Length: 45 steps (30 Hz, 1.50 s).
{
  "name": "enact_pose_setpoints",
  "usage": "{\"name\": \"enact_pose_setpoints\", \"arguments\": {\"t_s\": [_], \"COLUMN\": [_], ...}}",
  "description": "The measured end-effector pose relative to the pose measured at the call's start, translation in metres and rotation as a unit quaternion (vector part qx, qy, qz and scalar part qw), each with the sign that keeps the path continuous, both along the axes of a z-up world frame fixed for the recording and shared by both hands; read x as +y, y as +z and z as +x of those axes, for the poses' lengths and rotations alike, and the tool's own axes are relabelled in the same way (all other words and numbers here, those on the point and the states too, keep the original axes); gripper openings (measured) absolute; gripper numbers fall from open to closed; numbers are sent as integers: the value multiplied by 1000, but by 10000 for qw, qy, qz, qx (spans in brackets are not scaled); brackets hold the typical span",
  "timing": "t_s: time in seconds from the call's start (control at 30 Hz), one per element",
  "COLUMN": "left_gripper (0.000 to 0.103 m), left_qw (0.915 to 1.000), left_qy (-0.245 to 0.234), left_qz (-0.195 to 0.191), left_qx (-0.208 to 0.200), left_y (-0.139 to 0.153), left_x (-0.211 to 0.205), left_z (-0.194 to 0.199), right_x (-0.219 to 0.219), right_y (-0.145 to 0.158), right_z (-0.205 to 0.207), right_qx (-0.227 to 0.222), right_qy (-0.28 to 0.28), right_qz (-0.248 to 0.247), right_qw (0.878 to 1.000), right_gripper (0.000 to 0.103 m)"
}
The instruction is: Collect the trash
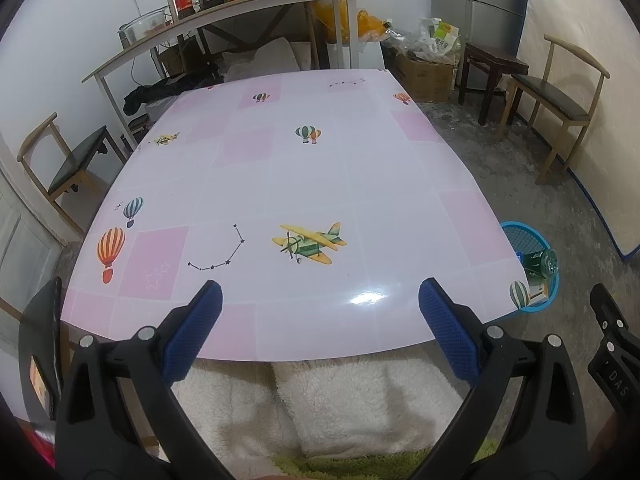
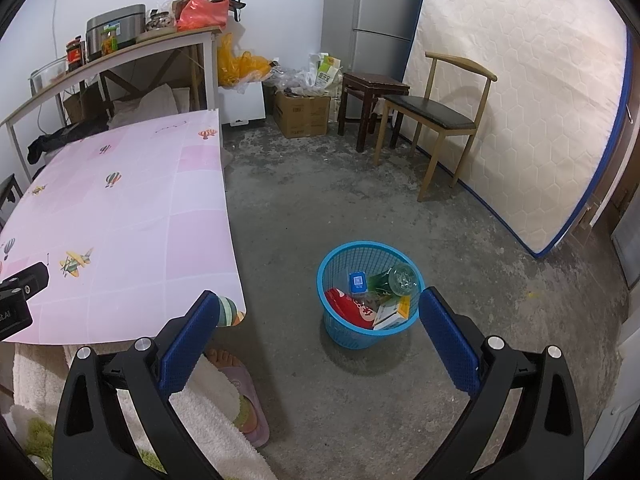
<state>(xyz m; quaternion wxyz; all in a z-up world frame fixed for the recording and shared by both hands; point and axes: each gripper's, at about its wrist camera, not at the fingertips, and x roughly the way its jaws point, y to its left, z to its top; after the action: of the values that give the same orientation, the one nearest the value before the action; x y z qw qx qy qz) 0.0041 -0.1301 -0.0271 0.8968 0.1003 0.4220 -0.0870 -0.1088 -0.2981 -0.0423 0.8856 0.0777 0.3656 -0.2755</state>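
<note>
A blue mesh trash basket (image 2: 340, 320) stands on the concrete floor right of the table; it also shows in the left wrist view (image 1: 520, 236). Inside it lie a green bottle (image 2: 394, 280), a red packet (image 2: 348, 308), a yellow-and-white box (image 2: 394, 310) and a small blue item (image 2: 357, 281). My right gripper (image 2: 318, 308) is open and empty, held above the floor near the basket. My left gripper (image 1: 320, 300) is open and empty over the near edge of the pink patterned table (image 1: 280, 168), which bears only printed pictures.
A wooden chair (image 2: 436, 116) and dark stool (image 2: 372, 96) stand by a leaning mattress (image 2: 520, 92). A shelf table (image 1: 224, 12) with jars and a cooker is at the back. Cardboard boxes and bags (image 2: 304, 112) sit beside it. The person's slippered foot (image 2: 236, 376) is near the table corner.
</note>
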Motion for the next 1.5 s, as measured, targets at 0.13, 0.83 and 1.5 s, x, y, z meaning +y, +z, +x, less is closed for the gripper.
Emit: {"name": "enact_pose_setpoints", "arguments": {"t_s": [0.13, 0.83, 1.5], "left_gripper": [95, 95, 95], "left_qw": [10000, 10000, 10000], "left_qy": [-20, -12, -12], "left_qz": [7, 0, 7], "left_qx": [12, 19, 36], "left_y": [0, -1, -3], "left_x": [0, 1, 0], "left_z": [0, 2, 2], "right_x": [0, -2, -10], "right_y": [0, 5, 5], "right_z": [1, 5, 4], "right_qx": [1, 1, 16], "right_qy": [7, 32, 42], "right_qz": [-6, -27, -40], "right_qw": [10000, 10000, 10000], "right_gripper": [97, 97, 97]}}
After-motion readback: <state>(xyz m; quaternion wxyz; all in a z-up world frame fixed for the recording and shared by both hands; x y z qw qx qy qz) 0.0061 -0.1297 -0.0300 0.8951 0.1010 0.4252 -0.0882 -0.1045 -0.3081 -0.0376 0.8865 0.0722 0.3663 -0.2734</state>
